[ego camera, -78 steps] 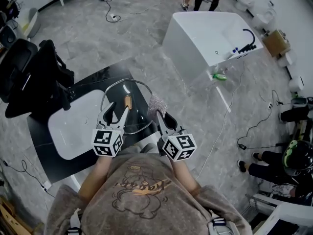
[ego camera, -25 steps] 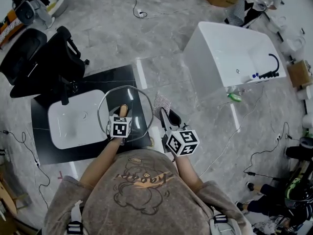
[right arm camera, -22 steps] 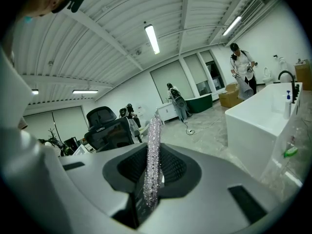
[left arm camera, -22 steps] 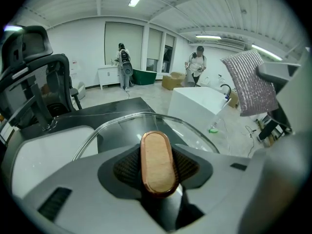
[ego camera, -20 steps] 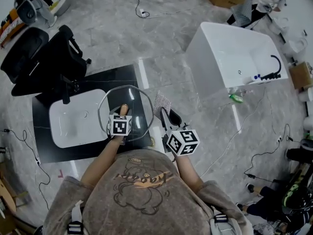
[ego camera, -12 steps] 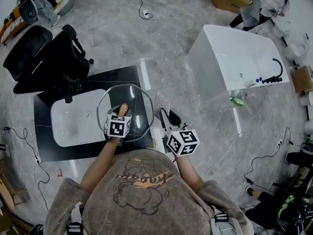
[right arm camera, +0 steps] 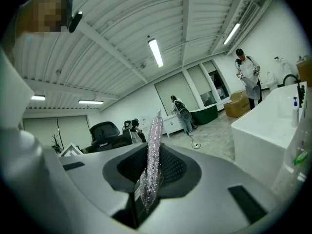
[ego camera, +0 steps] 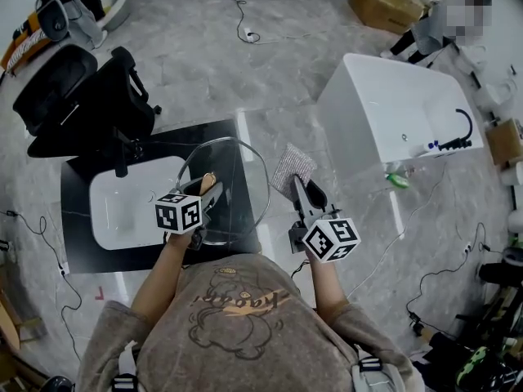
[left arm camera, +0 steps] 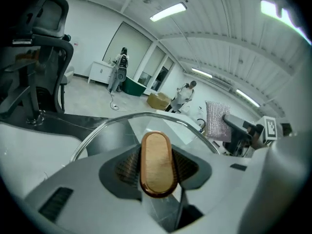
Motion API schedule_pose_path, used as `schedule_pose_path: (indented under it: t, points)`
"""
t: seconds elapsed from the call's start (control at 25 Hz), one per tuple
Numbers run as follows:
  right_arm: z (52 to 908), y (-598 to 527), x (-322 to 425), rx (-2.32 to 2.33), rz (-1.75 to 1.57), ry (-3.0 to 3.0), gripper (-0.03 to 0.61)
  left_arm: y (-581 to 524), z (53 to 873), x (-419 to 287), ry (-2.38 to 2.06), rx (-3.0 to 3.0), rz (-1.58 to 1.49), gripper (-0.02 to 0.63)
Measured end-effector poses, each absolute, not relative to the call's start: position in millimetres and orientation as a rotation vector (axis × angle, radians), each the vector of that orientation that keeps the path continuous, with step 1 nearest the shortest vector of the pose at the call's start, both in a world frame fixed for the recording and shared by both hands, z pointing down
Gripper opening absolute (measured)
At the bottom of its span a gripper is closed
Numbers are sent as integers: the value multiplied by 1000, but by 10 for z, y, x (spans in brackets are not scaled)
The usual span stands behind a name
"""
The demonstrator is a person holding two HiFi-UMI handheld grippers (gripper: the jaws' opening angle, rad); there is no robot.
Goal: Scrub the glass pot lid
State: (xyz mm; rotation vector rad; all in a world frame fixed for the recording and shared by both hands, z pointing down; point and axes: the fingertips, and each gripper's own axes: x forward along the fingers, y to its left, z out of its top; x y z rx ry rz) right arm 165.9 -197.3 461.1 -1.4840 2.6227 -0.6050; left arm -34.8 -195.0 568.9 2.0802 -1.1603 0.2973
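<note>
Status: left tool (ego camera: 209, 191) clamped on wooden handle (left arm camera: 157, 164) of glass lid (ego camera: 245, 178), presenting the pane; right tool (ego camera: 299, 184) pinches scouring cloth (ego camera: 292, 166) beside lid, ready to scrub.

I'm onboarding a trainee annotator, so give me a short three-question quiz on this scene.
1. True or false: the left hand-held gripper is shut on the wooden handle of the glass lid.
2. The right hand-held gripper holds: A) a bottle B) a silvery scrubbing cloth C) nothing
3. Fill in: the glass lid shows over the black counter, beside the white ____.
Key: 1 true, its jaws have just been closing with the handle between them; 2 B; 3 basin.
</note>
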Motion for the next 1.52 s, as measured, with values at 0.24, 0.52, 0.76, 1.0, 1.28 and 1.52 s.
schedule_pose_path:
  t: [0.24,0.52,0.76,1.0,1.28,1.52]
  points:
    - [4274,-2012,1766,-1475,-537,2565,83,-1909,5410,-282,-876,1980,-101,176]
    - [4247,-1946,1506,-1383,-540,2636,83,-1830,5009,-117,-609,1913,-380,176]
    - [4276,-1881,1146,-1282,-554,2710,81,-1783,4931,-33,-511,1780,-482,176]
    - [4242,-1823,908,-1215,-550,2729,81,-1790,4937,-17,-475,1807,-473,176]
    - [4221,-1774,872,-1219,-550,2733,81,-1726,4950,23,-433,1787,-447,176]
    - [4236,-1833,833,-1214,-538,2765,83,-1681,4833,108,-362,1821,-440,176]
